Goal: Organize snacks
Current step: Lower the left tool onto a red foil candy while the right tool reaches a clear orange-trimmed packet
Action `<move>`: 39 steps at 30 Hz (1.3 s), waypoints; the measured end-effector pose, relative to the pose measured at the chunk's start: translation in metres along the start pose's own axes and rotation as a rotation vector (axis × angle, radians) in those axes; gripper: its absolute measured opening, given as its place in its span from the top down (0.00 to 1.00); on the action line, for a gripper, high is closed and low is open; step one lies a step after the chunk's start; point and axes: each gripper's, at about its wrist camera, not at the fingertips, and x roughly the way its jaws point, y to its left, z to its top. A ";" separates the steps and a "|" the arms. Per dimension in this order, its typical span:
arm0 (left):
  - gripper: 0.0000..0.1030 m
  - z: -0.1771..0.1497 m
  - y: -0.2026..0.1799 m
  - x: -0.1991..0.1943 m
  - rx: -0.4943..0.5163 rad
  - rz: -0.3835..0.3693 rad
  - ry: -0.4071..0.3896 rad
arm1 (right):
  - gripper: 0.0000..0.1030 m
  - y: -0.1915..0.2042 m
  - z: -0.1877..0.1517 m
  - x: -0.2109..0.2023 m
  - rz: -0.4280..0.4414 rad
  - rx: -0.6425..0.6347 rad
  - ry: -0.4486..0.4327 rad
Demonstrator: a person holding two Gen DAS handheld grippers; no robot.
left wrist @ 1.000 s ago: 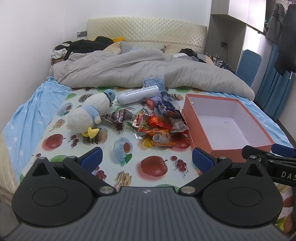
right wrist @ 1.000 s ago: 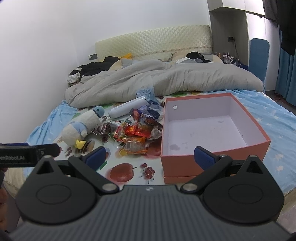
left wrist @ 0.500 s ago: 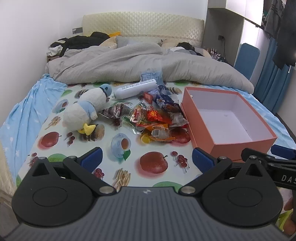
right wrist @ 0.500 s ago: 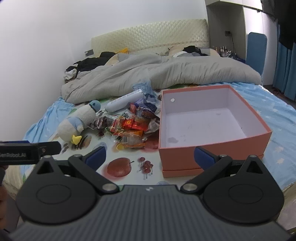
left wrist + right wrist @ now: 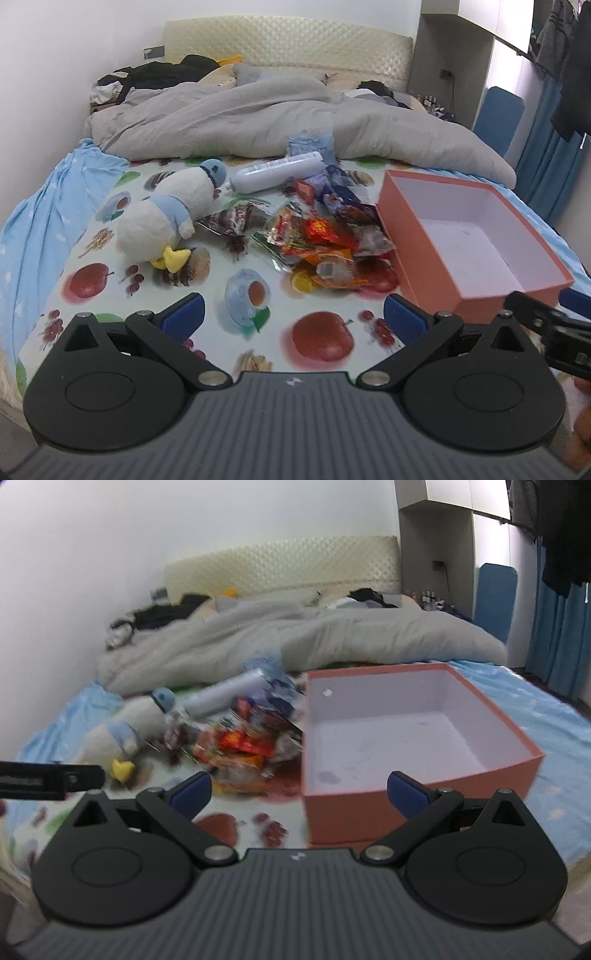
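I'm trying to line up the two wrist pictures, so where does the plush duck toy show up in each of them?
Left wrist view: the plush duck toy lies left of centre on the fruit-print sheet, left of the snack pile.
Right wrist view: the toy is at the left, blurred, again left of the pile.
Shared landmark: the open orange box, just right of the snacks in both views.

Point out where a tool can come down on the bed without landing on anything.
Free: the printed sheet between the left tool and the snack pile, and the strip near the plush duck. The orange box shows a bare floor. Crowded: between duck, white bottle and box wall, wrappers overlap.
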 end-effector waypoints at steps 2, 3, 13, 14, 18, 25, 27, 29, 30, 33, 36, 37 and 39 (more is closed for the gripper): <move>0.00 0.003 0.008 0.010 -0.004 0.006 -0.001 | 0.00 0.004 -0.002 0.006 0.033 -0.002 0.003; 0.00 0.005 0.013 0.017 -0.006 0.005 0.003 | 0.00 0.008 -0.003 0.010 0.053 -0.015 0.005; 0.00 0.042 0.048 0.084 0.005 -0.027 0.026 | 0.36 0.056 -0.020 0.047 0.126 -0.161 0.047; 0.00 0.045 0.048 0.090 0.006 -0.028 0.029 | 0.36 0.060 -0.021 0.049 0.125 -0.173 0.041; 0.00 0.060 0.050 0.117 -0.007 -0.063 0.028 | 0.36 0.073 -0.029 0.062 0.146 -0.228 0.018; 0.05 0.093 0.028 0.173 0.030 -0.168 0.045 | 0.36 0.077 -0.033 0.097 0.114 -0.226 -0.013; 0.08 0.098 0.021 0.192 0.042 -0.195 0.071 | 0.35 0.075 -0.031 0.112 0.106 -0.206 0.003; 0.12 0.102 0.015 0.212 0.057 -0.215 0.104 | 0.35 0.076 -0.031 0.126 0.109 -0.219 0.016; 0.13 0.103 0.012 0.220 0.067 -0.224 0.112 | 0.35 0.078 -0.032 0.132 0.101 -0.234 0.014; 0.18 0.103 0.008 0.243 0.088 -0.243 0.133 | 0.34 0.080 -0.034 0.154 0.101 -0.253 0.029; 0.23 0.102 0.008 0.265 0.085 -0.265 0.170 | 0.34 0.080 -0.036 0.178 0.090 -0.259 0.057; 0.23 0.102 0.008 0.272 0.086 -0.269 0.177 | 0.34 0.078 -0.036 0.185 0.091 -0.258 0.067; 0.23 0.100 0.007 0.287 0.090 -0.279 0.196 | 0.34 0.075 -0.037 0.197 0.100 -0.242 0.097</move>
